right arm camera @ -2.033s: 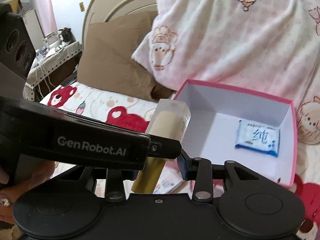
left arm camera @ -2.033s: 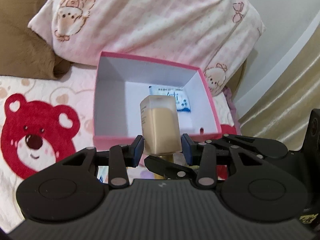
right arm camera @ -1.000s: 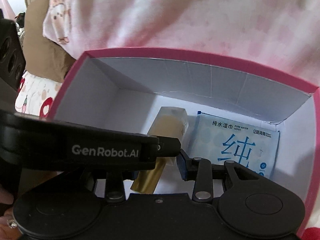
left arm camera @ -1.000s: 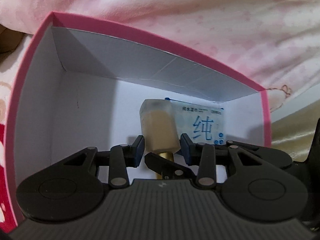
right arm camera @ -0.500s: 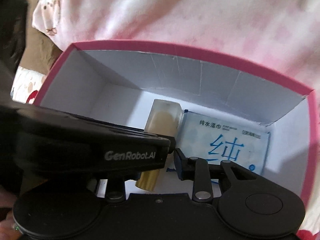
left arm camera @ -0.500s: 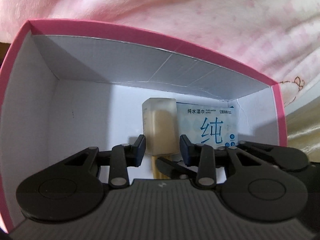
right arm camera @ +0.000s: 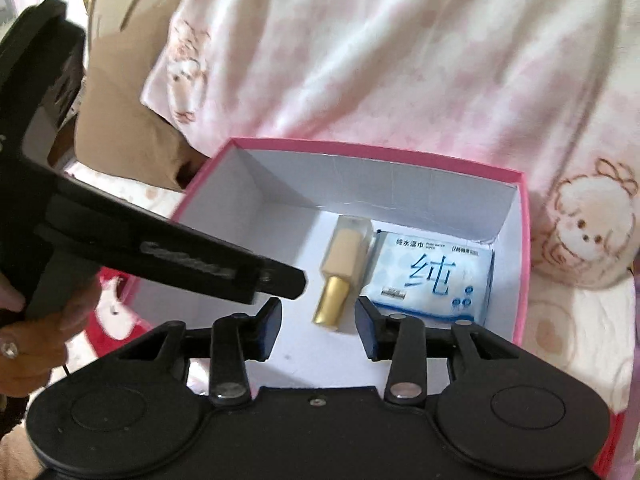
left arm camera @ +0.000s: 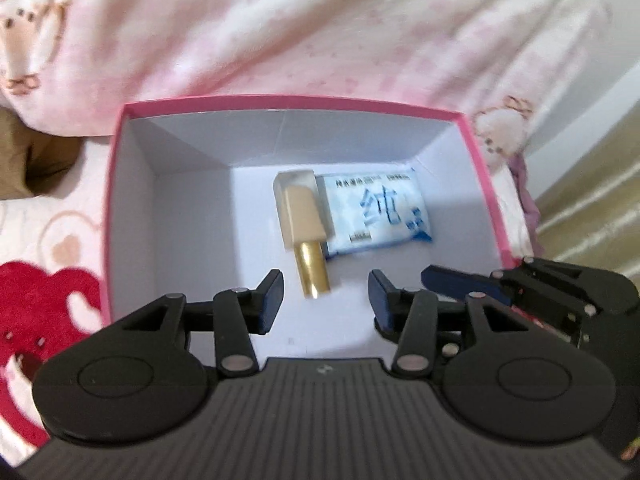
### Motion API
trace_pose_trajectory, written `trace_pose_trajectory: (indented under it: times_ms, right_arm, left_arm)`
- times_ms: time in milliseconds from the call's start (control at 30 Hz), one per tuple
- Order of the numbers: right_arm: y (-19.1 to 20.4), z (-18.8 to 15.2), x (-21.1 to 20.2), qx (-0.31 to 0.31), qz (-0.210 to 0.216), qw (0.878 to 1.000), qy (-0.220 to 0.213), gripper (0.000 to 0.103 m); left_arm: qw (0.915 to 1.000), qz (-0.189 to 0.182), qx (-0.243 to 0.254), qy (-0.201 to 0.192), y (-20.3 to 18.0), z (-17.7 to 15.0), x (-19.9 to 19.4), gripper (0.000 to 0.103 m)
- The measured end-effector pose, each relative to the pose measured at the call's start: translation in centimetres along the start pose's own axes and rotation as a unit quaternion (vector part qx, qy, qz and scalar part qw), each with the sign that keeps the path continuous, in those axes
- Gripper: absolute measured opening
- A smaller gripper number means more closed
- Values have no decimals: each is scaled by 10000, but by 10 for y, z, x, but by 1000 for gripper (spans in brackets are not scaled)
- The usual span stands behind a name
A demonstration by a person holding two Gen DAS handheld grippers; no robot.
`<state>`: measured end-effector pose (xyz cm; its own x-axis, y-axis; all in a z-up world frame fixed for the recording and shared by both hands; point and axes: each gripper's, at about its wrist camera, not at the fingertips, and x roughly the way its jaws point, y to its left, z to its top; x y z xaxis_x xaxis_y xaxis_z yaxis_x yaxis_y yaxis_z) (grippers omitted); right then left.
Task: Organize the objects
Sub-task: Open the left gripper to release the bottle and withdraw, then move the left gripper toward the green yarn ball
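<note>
Pink pillow (left arm camera: 320, 32) behind an open pink box (left arm camera: 114, 184) at mid-frame.
Bottle (left arm camera: 303, 224) lies inside, touching the wipes packet (left arm camera: 376, 212); left gripper (left arm camera: 324, 296) and right gripper (right arm camera: 318, 326), jaws just opened, hold nothing.

Bottle: the square beige bottle with the shiny gold cap (left arm camera: 304, 222) was in your grippers before. Now it lies flat on the floor of the pink cardboard box with white insides (left arm camera: 114, 200), right next to the blue and white wipes pack (left arm camera: 376, 212).
Left gripper (left arm camera: 325, 298): you just opened its jaws. Nothing is between them now.
Right gripper (right arm camera: 318, 326): you just opened it too. It is empty.
Both grippers: you pulled them up and back from the box.
</note>
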<state>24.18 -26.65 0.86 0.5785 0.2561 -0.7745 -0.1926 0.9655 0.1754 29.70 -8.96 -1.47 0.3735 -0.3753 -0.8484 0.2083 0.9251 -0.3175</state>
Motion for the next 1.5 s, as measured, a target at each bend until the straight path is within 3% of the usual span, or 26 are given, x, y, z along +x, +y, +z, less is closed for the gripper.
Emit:
trace_pose_trajectory:
  times_ms: [267, 433, 733, 1100, 1200, 1267, 1500]
  right_arm:
    - [29, -17, -56, -315, -75, 9994, -81, 48]
    - [46, -28, -87, -379, 116, 9990, -206, 50]
    - [68, -57, -135, -646, 214, 9976, -88, 54]
    - [54, -91, -168, -819, 341, 9958, 216, 62]
    - [46, -101, -168, -842, 373, 9951, 347, 65]
    - [40, -109, -166, -859, 393, 9946, 438, 75]
    - [23, -140, -156, -753, 447, 9953, 415, 79]
  left_arm:
    - [9993, 132, 356, -62, -18, -40, -72, 49]
    - [9982, 222, 527, -153, -28, -65, -111, 51]
    - [9973, 222, 685, -112, -50, -109, -148, 54]
    - [9973, 174, 718, 40, -72, -156, -153, 57]
    - [9978, 196, 635, 61, -75, -166, -147, 58]
    - [9981, 193, 588, 76, -78, -169, -139, 61]
    - [9990, 140, 416, 106, -97, -173, -104, 68]
